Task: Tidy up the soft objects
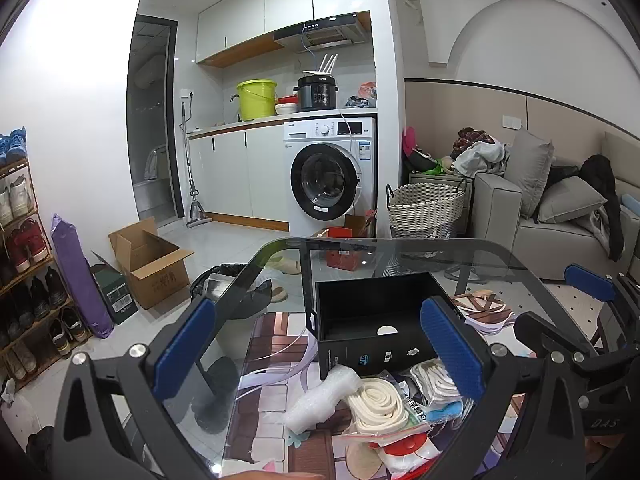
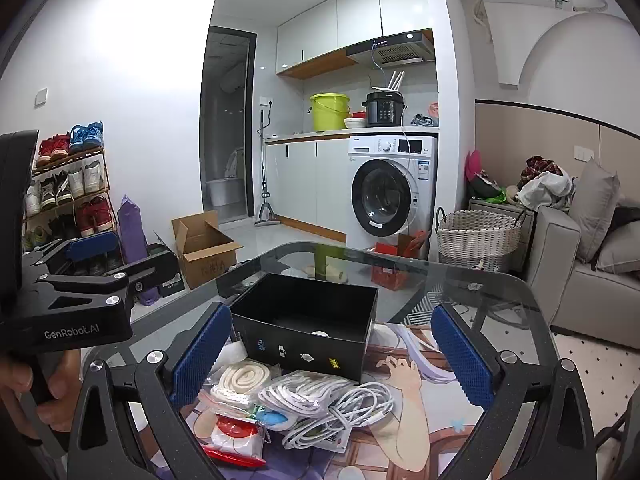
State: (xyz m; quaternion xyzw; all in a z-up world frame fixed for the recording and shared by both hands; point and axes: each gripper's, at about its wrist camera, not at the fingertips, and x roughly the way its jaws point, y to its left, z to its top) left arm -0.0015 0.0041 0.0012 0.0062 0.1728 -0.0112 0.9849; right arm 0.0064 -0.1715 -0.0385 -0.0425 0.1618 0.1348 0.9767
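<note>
Soft clutter lies heaped on the glass tabletop (image 2: 460, 276), on a printed mat (image 2: 420, 392), just in front of an open black box (image 2: 308, 316). In the right wrist view, the right tongs (image 2: 332, 356) are released, blue pads spread wide with nothing between them; the pile sits below and between the two pads, nearer the left one. That pile holds a rolled cream strap (image 2: 244, 376) in a clear bag close to the left pad, a bagged bundle of white cord (image 2: 304, 392) beside it, a loose white cable (image 2: 348, 412) spilling toward the middle, and a red-and-white packet (image 2: 234, 436) at the near edge.

From the left wrist view, the left tongs (image 1: 320, 348) are likewise released and grip nothing. The cream strap (image 1: 376, 404) lies low between their pads, toward the right one, with a crumpled piece of bubble wrap (image 1: 320, 400) just left of it and touching it. The black box (image 1: 376, 320) stands just beyond the pile, its front wall near the right pad. The right tongs (image 1: 592, 312) show at the right edge of this view, beside the left ones.
</note>
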